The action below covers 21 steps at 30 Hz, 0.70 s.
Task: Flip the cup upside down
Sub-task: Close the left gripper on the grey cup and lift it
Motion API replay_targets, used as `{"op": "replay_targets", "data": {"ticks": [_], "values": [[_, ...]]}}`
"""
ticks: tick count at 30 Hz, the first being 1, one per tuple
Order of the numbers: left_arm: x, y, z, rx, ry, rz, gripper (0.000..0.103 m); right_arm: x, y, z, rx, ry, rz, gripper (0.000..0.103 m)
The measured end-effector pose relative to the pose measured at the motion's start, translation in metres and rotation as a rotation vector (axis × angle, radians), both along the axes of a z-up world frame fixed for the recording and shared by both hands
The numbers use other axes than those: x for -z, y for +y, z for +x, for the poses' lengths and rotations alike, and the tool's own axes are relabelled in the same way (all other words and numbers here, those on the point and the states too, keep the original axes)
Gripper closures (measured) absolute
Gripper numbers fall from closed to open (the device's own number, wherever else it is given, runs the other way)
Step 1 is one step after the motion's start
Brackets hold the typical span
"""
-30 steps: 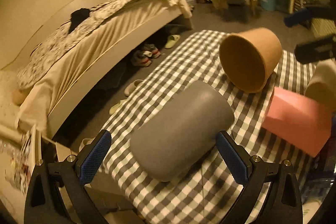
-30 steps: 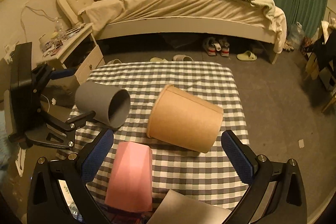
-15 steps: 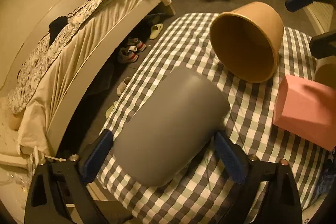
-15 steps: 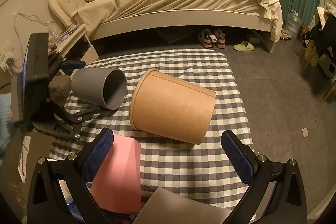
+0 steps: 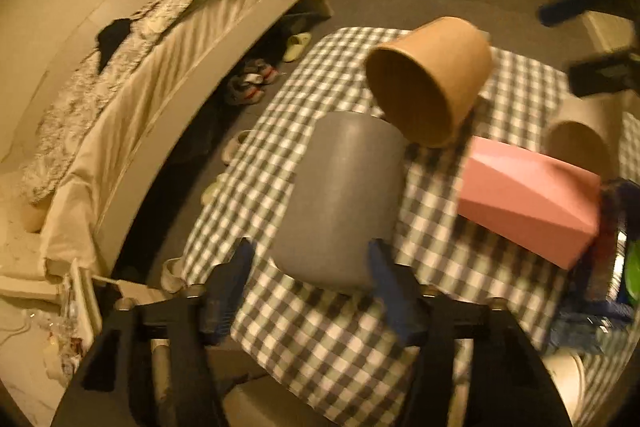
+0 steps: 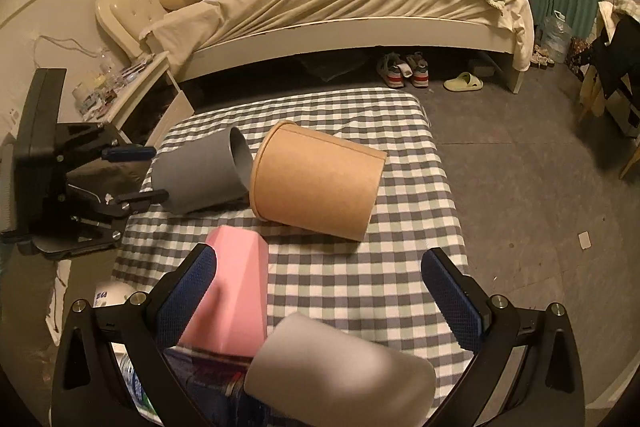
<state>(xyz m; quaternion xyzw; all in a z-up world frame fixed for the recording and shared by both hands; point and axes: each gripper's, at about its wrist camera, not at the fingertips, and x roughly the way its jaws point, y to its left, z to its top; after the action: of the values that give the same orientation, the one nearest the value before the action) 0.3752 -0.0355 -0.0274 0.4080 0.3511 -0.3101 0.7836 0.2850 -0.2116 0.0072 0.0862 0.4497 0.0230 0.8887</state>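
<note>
A grey cup (image 5: 340, 203) lies on its side on the checked tablecloth (image 5: 332, 339); its closed base sits between the blue pads of my left gripper (image 5: 310, 263), whose jaws have closed in on the cup's sides. In the right wrist view the grey cup (image 6: 200, 175) has its mouth against a brown paper cup (image 6: 320, 183), with the left gripper (image 6: 132, 175) around its base. My right gripper (image 6: 320, 291) is open and empty, above the near side of the table.
A brown paper cup (image 5: 432, 83), a pink faceted cup (image 5: 528, 203) and a pale cup (image 6: 340, 371) lie on their sides on the table. A bed (image 6: 340, 7) and a nightstand (image 6: 132, 87) stand beyond. Shoes (image 6: 404, 71) lie on the floor.
My left gripper has closed in on the grey cup's base and lifted and turned it, so its mouth now meets the brown cup. The right gripper has pulled back and up.
</note>
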Motion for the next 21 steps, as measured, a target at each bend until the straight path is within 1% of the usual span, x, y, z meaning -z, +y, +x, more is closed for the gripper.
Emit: {"op": "replay_targets", "data": {"ticks": [1,3,8,11,12,14,17,21], "values": [[0.002,-0.002,0.003,-0.015,-0.009,-0.008,0.025,0.001,-0.001,-0.002,0.002,0.003,0.005,0.000],[0.008,-0.007,0.008,-0.019,0.014,-0.027,0.024,0.003,-0.004,-0.004,0.004,0.011,0.007,0.000],[0.033,-0.029,0.024,-0.007,0.040,0.024,0.023,0.011,-0.016,-0.008,0.019,0.030,0.000,0.000],[0.043,-0.035,0.031,-0.016,0.085,0.008,0.026,0.013,-0.025,-0.007,0.036,0.035,0.004,0.000],[0.043,-0.034,0.031,-0.019,0.086,0.000,0.027,0.013,-0.027,-0.007,0.040,0.035,0.004,0.000],[0.041,-0.031,0.033,-0.044,0.102,-0.016,0.027,0.011,-0.030,-0.008,0.042,0.033,0.005,0.000],[0.027,-0.020,0.031,-0.120,0.121,-0.044,0.028,0.008,-0.033,-0.012,0.044,0.028,0.004,0.000],[-0.011,-0.006,0.002,-0.223,0.100,-0.108,0.028,-0.006,-0.038,-0.022,0.049,0.011,0.025,0.000]]}}
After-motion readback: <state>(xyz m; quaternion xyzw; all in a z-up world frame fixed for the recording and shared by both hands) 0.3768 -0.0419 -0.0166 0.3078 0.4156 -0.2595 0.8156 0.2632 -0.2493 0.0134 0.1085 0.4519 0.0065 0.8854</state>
